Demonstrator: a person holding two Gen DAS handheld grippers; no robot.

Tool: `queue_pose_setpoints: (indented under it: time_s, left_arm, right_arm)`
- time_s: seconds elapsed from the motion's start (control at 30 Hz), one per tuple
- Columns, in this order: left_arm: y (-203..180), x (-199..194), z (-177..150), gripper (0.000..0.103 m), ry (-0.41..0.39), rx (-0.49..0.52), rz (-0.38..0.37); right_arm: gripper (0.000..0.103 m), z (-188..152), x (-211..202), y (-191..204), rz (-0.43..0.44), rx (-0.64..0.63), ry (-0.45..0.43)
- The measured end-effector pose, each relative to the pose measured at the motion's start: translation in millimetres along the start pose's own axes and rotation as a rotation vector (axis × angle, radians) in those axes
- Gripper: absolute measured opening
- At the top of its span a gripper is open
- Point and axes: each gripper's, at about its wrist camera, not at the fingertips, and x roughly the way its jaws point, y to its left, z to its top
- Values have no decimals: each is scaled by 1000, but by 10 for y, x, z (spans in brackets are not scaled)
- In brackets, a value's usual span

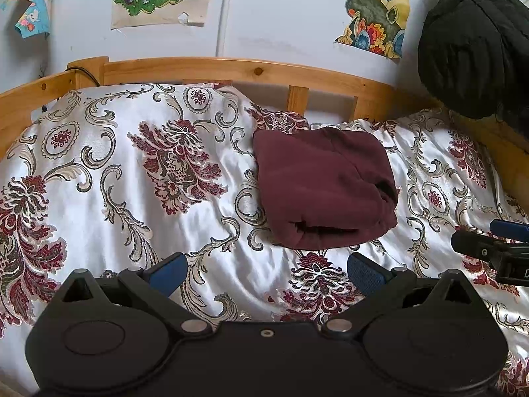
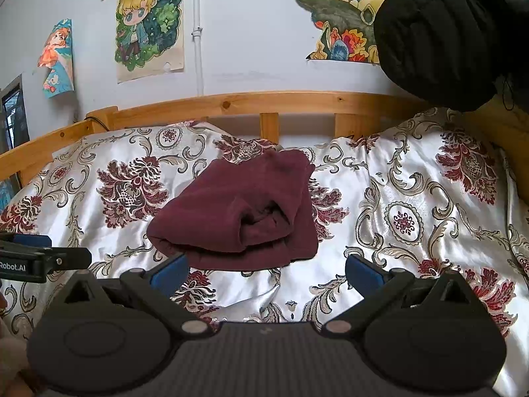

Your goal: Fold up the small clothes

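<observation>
A maroon garment (image 1: 322, 188) lies folded into a thick bundle on the floral satin bedspread (image 1: 132, 182); it also shows in the right wrist view (image 2: 238, 215). My left gripper (image 1: 266, 273) is open and empty, hovering just in front of the bundle. My right gripper (image 2: 266, 273) is open and empty, close to the bundle's near edge. The right gripper shows at the right edge of the left wrist view (image 1: 476, 238), and the left gripper at the left edge of the right wrist view (image 2: 66, 254).
A wooden bed rail (image 1: 251, 72) runs along the back, against a white wall with drawings (image 2: 148, 23). A black padded coat (image 2: 453, 29) hangs at the upper right over the bed corner.
</observation>
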Motion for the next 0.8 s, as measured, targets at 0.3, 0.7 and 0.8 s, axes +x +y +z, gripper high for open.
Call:
queue_pose_setpoints:
  time_s: [0.3,0.7,0.8]
  left_arm:
    - [2,10,-19,102,7,5,-3]
    - [-3,19,-24,102,11,6,0]
    - [17,25,-9,102,23,-11,10]
  right_arm:
    - [103,-11,0,-1,-1,2,5]
    - [103,-12,-2,-6,-1,1,8]
    - [103,-9,0,-5,0,1,8]
